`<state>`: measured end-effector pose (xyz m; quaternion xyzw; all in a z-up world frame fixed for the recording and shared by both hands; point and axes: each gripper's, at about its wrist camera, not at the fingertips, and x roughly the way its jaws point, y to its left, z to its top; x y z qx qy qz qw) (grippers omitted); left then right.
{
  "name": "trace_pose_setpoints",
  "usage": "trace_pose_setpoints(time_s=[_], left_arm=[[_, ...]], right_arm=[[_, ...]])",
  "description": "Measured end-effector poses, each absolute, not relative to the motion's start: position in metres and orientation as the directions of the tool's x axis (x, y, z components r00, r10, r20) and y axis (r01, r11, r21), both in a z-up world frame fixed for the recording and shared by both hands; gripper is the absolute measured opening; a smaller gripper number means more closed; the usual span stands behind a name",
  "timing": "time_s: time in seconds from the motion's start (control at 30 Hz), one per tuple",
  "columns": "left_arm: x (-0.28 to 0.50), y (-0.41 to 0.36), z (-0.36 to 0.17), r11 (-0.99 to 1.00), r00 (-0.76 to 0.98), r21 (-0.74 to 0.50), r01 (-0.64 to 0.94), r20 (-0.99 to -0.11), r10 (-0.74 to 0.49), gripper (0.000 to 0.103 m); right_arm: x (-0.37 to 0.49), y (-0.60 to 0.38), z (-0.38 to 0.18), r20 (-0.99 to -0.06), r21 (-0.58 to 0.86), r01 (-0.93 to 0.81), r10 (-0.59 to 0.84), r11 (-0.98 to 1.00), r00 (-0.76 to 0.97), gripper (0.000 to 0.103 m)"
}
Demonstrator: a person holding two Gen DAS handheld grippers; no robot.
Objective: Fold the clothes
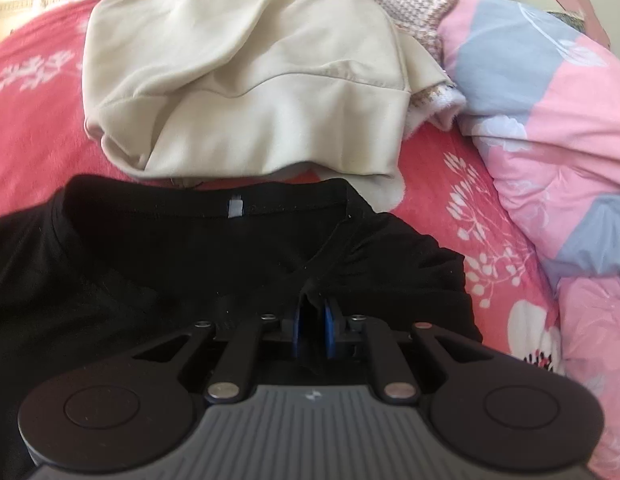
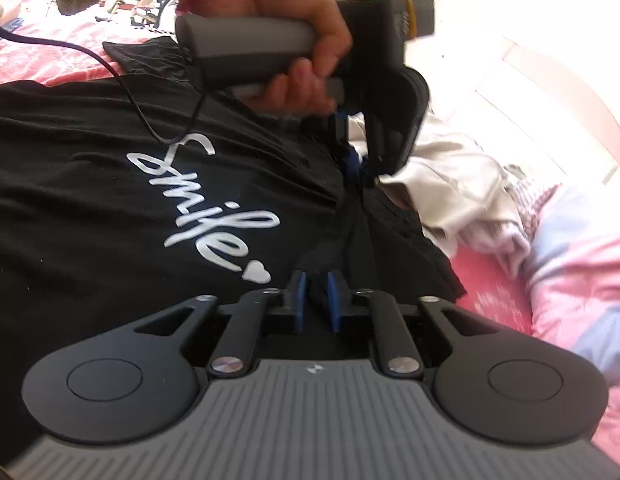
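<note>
A black T-shirt [image 1: 149, 264] with white "Smile" lettering [image 2: 201, 208] lies spread on the red floral bedspread [image 1: 33, 92], neckline away from me. My left gripper [image 1: 313, 316] sits at the shirt's right shoulder, its blue pads pinching a raised fold of black cloth. In the right wrist view a hand [image 2: 293, 28] holds that left gripper [image 2: 352, 160], with a ridge of cloth running down from it. My right gripper [image 2: 317, 296] stands lower on the same edge. Its pads are slightly apart; the fold lies between them, leaning on the right pad.
A crumpled cream garment [image 1: 245, 68] lies just beyond the neckline. A checked knit piece [image 1: 418, 8] and a pink and grey floral quilt [image 1: 550, 120] are heaped on the right. A black cable [image 2: 121, 76] trails across the shirt.
</note>
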<state>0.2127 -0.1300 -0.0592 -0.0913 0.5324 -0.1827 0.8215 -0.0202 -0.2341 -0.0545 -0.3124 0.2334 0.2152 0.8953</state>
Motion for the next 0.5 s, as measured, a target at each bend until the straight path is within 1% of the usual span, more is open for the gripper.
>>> trace_pose_setpoints(time_s=[0.07,0.13,0.2,0.23,0.27,0.33,0.4,0.5], left_arm=[[0.213,-0.129,-0.062,0.916,0.36,-0.353,0.19,-0.843,-0.4,0.011],[0.213,-0.129,-0.065,0.917,0.354,-0.355,0.183,-0.846,-0.398,0.011],[0.214,-0.129,-0.067,0.918,0.347,-0.358,0.171,-0.85,-0.396,0.011],[0.214,-0.128,-0.068,0.917,0.344,-0.365,0.16,-0.85,-0.398,0.01],[0.214,-0.126,-0.067,0.913,0.342,-0.38,0.147,-0.847,-0.408,0.008],[0.214,-0.121,-0.064,0.901,0.338,-0.416,0.122,-0.836,-0.432,0.006],[0.212,-0.116,-0.056,0.88,0.336,-0.462,0.109,-0.816,-0.47,0.006],[0.204,-0.115,-0.046,0.869,0.327,-0.478,0.129,-0.806,-0.493,0.006]], right_arm=[[-0.015,-0.227,-0.059,-0.554,-0.482,-0.538,0.235,0.692,0.799,0.028],[-0.006,-0.222,-0.066,-0.566,-0.495,-0.543,0.223,0.678,0.794,0.029],[0.007,-0.224,-0.074,-0.594,-0.463,-0.539,0.205,0.704,0.778,0.026],[0.014,-0.226,-0.076,-0.608,-0.432,-0.535,0.203,0.726,0.767,0.021],[0.02,-0.232,-0.075,-0.618,-0.383,-0.527,0.213,0.759,0.757,0.006],[0.026,-0.243,-0.065,-0.611,-0.302,-0.489,0.228,0.818,0.758,0.005],[0.022,-0.252,-0.048,-0.587,-0.283,-0.464,0.231,0.839,0.776,0.005],[0.006,-0.265,-0.02,-0.568,-0.274,-0.463,0.246,0.843,0.785,0.005]])
